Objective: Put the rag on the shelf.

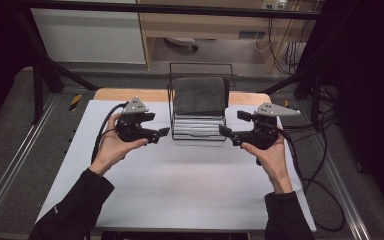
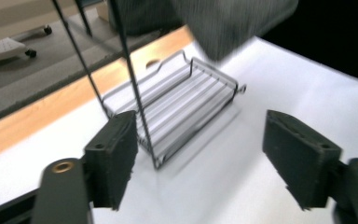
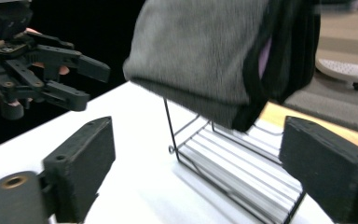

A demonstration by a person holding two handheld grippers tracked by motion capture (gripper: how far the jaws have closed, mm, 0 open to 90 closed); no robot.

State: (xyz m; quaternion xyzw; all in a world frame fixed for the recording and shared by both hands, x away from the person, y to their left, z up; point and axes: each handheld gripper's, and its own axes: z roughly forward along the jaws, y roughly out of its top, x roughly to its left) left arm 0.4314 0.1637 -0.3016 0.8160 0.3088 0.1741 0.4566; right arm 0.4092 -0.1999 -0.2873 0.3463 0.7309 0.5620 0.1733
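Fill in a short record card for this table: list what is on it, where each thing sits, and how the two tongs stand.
surface: white table top
rack: wire rack at the far middle of the table
cloth: grey cloth draped over the rack's top bar
left tongs: open, held left of the rack, empty
right tongs: open, held right of the rack, empty
contact: neither tongs grip the cloth

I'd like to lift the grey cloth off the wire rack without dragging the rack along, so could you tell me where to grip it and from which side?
Probably best: grip the grey cloth at its hanging lower edge, on either side corner. It drapes over the wire rack top bar, and its lower edge hangs free above the tray. The left claw and right claw flank it, both open, so come in sideways and lift upward.
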